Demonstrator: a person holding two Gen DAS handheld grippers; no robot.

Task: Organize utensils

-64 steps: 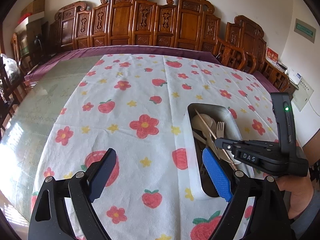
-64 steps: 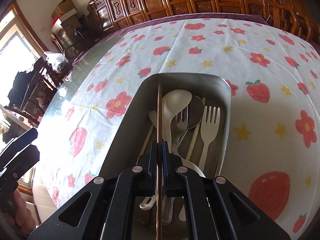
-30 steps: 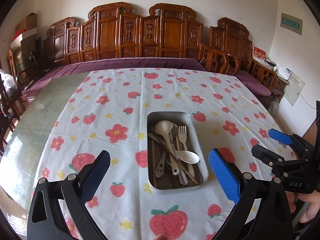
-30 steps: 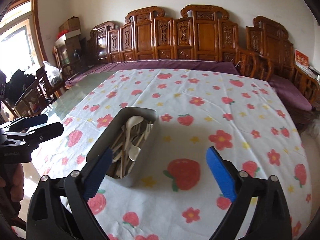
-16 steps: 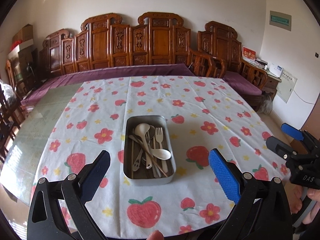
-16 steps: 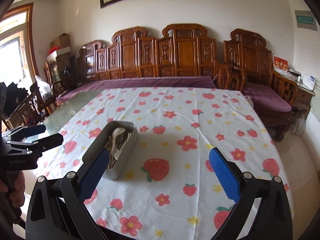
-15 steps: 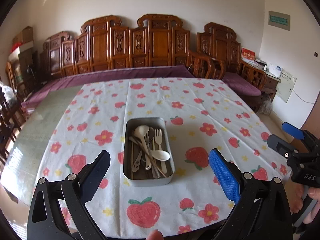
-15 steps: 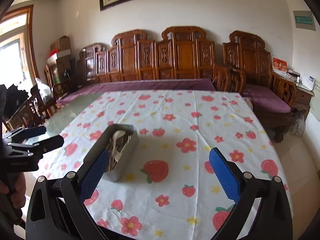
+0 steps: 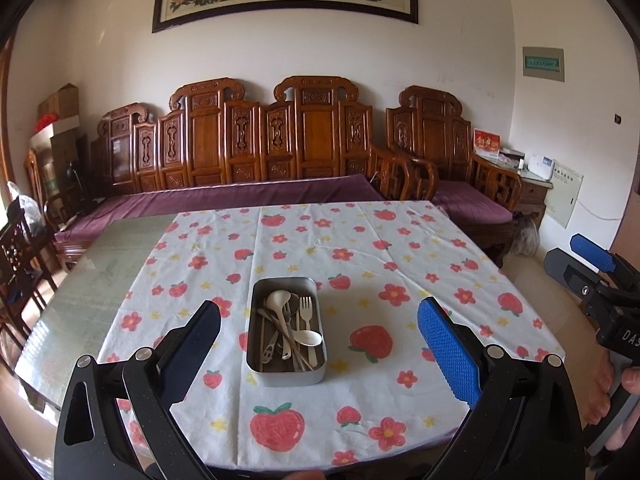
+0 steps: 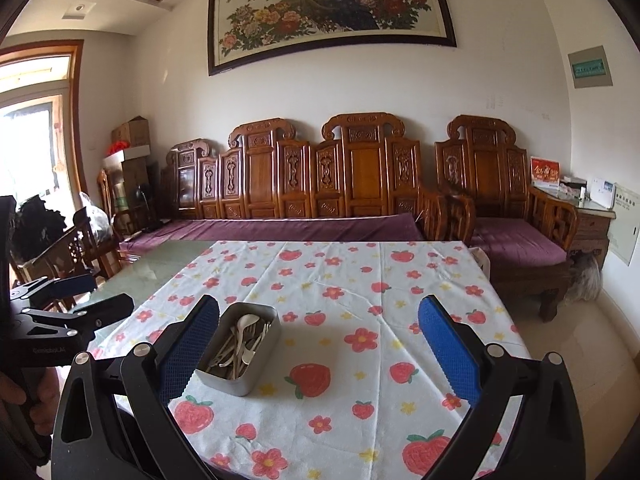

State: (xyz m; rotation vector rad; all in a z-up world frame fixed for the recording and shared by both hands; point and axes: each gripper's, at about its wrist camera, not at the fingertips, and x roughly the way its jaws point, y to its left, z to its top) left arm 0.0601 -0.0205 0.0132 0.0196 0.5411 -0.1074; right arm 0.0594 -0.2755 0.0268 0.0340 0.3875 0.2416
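Observation:
A grey metal tin [image 9: 285, 374] [image 10: 256, 380] stands on the strawberry-print tablecloth [image 9: 360, 248]. Inside it lie several utensils: a cream spoon [image 9: 276, 300], a cream fork [image 9: 306, 312], metal cutlery and wooden chopsticks [image 9: 294, 350]. My left gripper [image 9: 320, 348] is held back from the table's near edge, open and empty, the tin between its fingers in view. My right gripper [image 10: 318, 350] is also back from the table, open and empty, with the tin behind its left finger. The right gripper [image 9: 592, 264] shows at the right edge of the left wrist view, the left gripper [image 10: 76, 300] at the left edge of the right wrist view.
The table's left part is bare green glass [image 9: 96, 276]. Behind it runs a carved wooden sofa [image 9: 256, 152] with purple cushions; more chairs [image 10: 68, 252] stand at the left. A side table [image 10: 588, 216] is at the right wall. A hand [image 9: 632, 380] holds the right tool.
The right gripper released the chopstick into the tin and opened. Both grippers then drew back and up from the table, so the tin looks smaller and farther.

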